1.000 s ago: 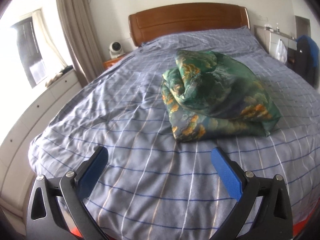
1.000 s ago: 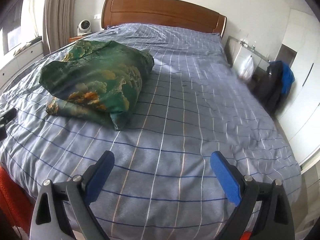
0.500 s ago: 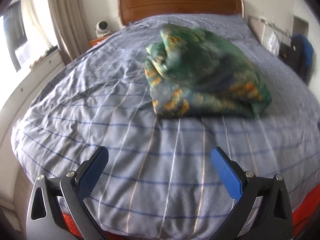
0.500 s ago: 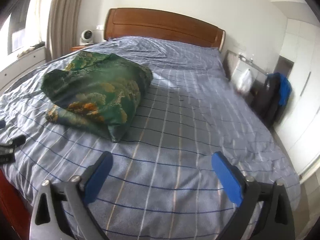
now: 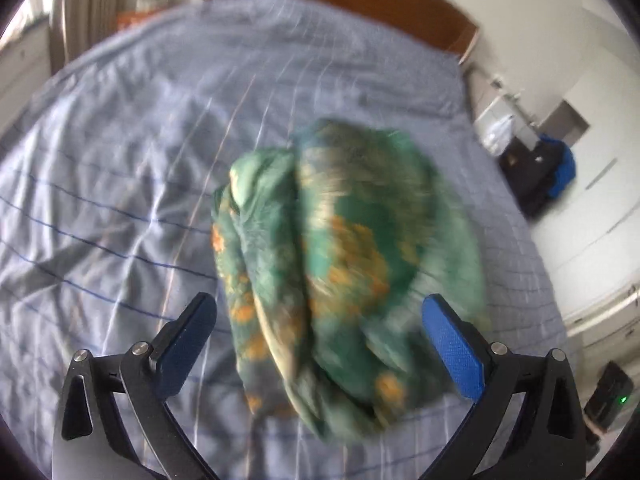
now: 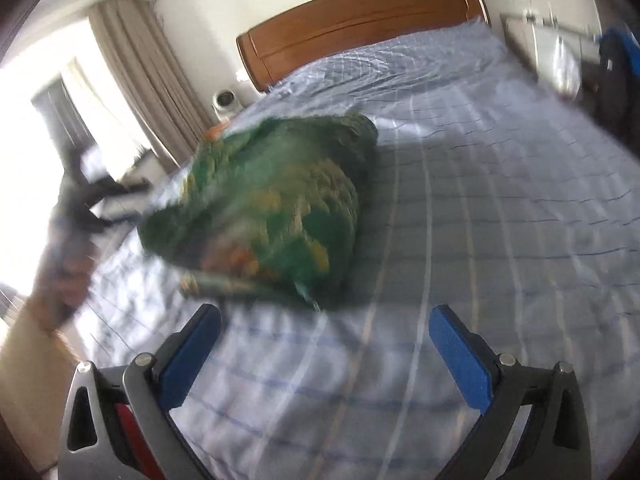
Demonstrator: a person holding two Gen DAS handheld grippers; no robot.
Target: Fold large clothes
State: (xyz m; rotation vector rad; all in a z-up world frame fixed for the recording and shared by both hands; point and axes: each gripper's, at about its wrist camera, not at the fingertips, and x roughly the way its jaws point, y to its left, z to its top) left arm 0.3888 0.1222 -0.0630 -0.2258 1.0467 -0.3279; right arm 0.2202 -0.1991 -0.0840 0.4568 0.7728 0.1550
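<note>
A green garment with orange and yellow print (image 5: 344, 264) lies bunched in a thick folded heap on the blue checked bedspread (image 5: 112, 208). My left gripper (image 5: 318, 322) is open, above the heap's near end, which shows between its blue pads. In the right wrist view the heap (image 6: 276, 208) lies ahead and left of my right gripper (image 6: 324, 332), which is open and empty over the bedspread (image 6: 500, 208). A blurred dark shape (image 6: 76, 216) at the left of that view may be the other gripper and hand.
A wooden headboard (image 6: 360, 20) stands at the far end of the bed. A curtain (image 6: 148, 80) and bright window are on the left with a small white device (image 6: 224, 100) on a nightstand. A dark chair with blue cloth (image 5: 548, 168) stands at the right.
Both views are now motion blurred. My left gripper has moved in over the garment heap and looks down on it. My right gripper has swung left, closer to the heap.
</note>
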